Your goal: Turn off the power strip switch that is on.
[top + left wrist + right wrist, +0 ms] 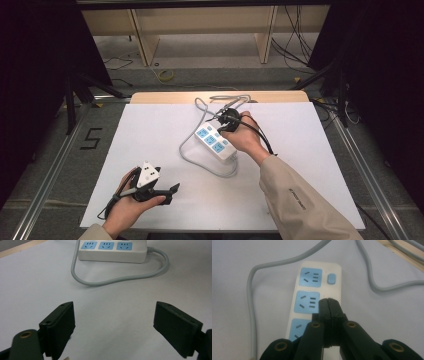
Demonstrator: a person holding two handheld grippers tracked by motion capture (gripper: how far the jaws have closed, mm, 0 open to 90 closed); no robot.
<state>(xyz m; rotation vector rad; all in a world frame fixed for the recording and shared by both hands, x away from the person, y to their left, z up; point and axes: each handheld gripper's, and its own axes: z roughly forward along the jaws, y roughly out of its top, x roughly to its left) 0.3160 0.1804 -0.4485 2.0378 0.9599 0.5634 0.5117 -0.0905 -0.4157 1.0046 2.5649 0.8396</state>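
Hidden and cut-off parts around the power strip

In the right gripper view, the shut right gripper [328,305] covers the near end of the power strip [312,298], and its third blue socket [298,330] shows only in part. In the left gripper view, the strip's far side runs off the top edge. In the high view, the right hand [246,134] hides the strip's far end; socket holes there are too small to tell.

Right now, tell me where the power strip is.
The power strip lies near the middle of the white sheet in the high view, looped by its grey cord. The shut right gripper hangs just above it, over its middle socket.
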